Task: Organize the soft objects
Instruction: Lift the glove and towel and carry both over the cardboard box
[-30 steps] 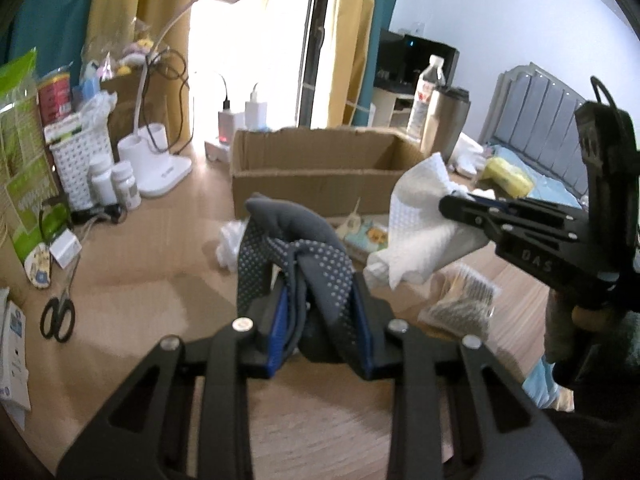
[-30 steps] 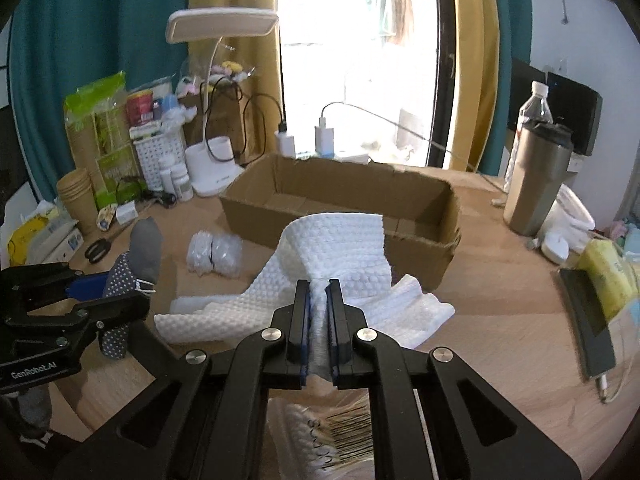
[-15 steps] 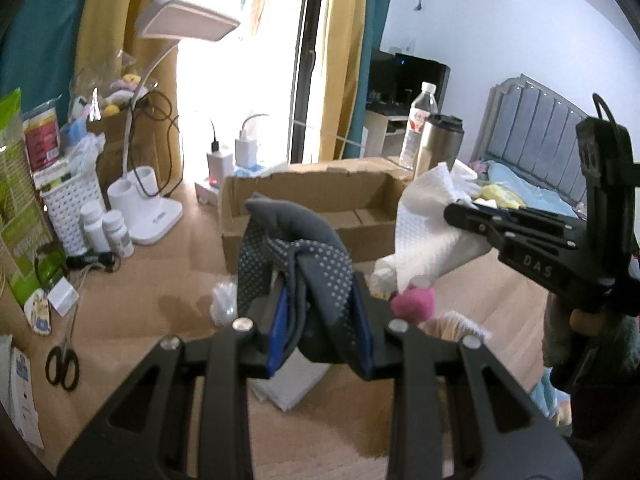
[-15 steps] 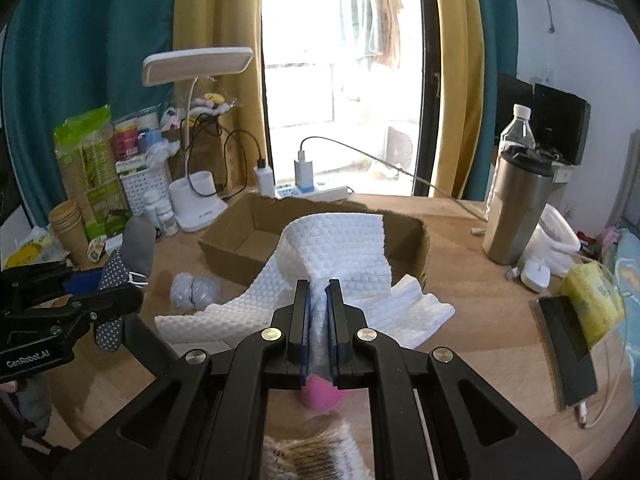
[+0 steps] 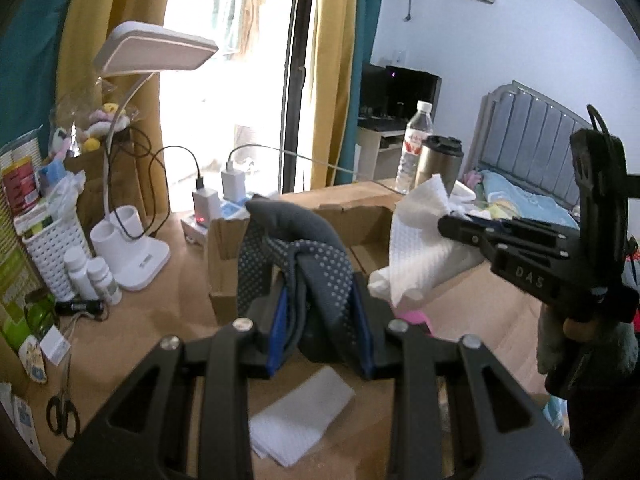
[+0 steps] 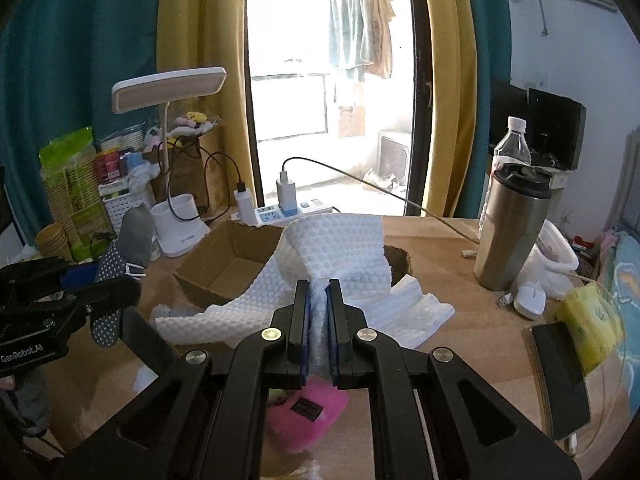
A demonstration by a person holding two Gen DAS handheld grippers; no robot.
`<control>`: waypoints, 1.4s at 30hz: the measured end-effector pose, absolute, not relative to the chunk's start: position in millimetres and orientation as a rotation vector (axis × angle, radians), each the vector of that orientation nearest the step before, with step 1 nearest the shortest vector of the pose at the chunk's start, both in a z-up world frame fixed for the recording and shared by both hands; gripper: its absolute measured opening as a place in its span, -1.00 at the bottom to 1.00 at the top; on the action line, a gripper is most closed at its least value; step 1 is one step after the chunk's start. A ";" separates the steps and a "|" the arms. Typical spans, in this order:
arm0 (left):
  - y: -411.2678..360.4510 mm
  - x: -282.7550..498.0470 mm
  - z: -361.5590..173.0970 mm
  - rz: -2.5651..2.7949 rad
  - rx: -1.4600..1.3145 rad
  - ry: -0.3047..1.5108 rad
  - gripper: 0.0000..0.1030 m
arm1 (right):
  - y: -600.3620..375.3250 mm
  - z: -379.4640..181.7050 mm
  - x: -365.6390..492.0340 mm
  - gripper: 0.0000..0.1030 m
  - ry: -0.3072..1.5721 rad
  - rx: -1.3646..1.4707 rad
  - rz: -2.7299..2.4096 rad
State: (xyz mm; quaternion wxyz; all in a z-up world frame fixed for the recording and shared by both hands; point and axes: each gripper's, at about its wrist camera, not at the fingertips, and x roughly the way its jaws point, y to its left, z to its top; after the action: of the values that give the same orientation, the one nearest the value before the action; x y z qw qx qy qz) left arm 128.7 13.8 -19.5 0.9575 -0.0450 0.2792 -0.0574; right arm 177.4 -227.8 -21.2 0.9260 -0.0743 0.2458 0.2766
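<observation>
Two grippers hang above a wooden table (image 6: 460, 272), each clamped on something soft. Largest on the table is an open cardboard box (image 6: 228, 264), lying beyond both grippers. The right gripper (image 6: 318, 320) pinches a white waffle-textured cloth (image 6: 340, 248), which drapes forward from its closed fingers, held up over the near side of the box. The left gripper (image 5: 320, 320) grips a bunched dark grey sock with white dots (image 5: 304, 248), raised off the table in front of the box. A pink soft item (image 6: 308, 408) lies on the table beneath the right gripper, and a small folded white cloth (image 5: 300, 416) lies beneath the left one
</observation>
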 end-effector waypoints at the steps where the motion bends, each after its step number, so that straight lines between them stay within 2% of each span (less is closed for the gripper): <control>1: 14.1 132.7 -19.0 -0.118 -0.090 0.565 -0.41 | -227.6 -21.0 179.6 -0.84 0.503 -0.152 0.567; 25: 12.5 202.9 -29.5 -0.140 -0.112 0.569 -0.41 | -222.2 -28.2 237.2 -0.84 0.521 -0.130 0.562; 42: 14.1 252.5 -71.3 -0.146 -0.147 0.655 -0.41 | -208.9 -60.2 271.1 -0.83 0.598 -0.133 0.569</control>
State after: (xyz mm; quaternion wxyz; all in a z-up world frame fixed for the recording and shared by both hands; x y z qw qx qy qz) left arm 252.5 14.1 -71.3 0.9416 -0.0720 0.3210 -0.0716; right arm 271.1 -208.9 -60.2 0.9139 -0.0648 0.2902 0.2764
